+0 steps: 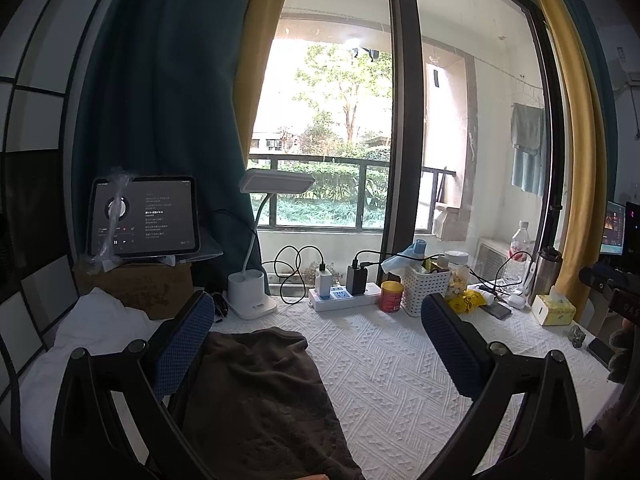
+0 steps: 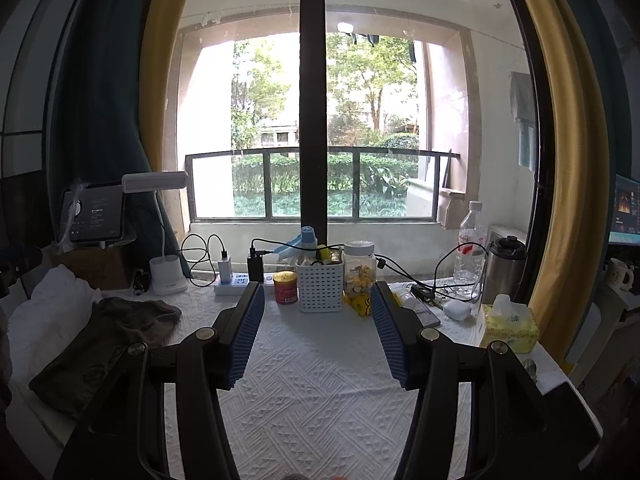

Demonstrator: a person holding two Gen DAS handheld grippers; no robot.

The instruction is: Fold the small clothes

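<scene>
A dark brown garment (image 1: 256, 400) lies crumpled on the white textured tablecloth (image 1: 392, 360). In the left wrist view it spreads under and between the fingers, close to the left blue pad (image 1: 184, 340). My left gripper (image 1: 318, 302) stands wide open and grips nothing. In the right wrist view the same garment (image 2: 104, 344) lies off to the left, apart from the fingers. My right gripper (image 2: 317, 292) is also open over bare tablecloth (image 2: 316, 380), with nothing between its pads.
Along the window stand a tablet (image 1: 144, 216) on a cardboard box, a white desk lamp (image 1: 252, 292), a power strip (image 1: 344, 298), a red can (image 2: 285, 288), a white basket (image 2: 320, 286), a jar (image 2: 359, 268), a bottle (image 2: 472, 240), a steel flask (image 2: 502, 272) and a tissue box (image 2: 508, 326). White bedding (image 1: 92, 332) lies at the left.
</scene>
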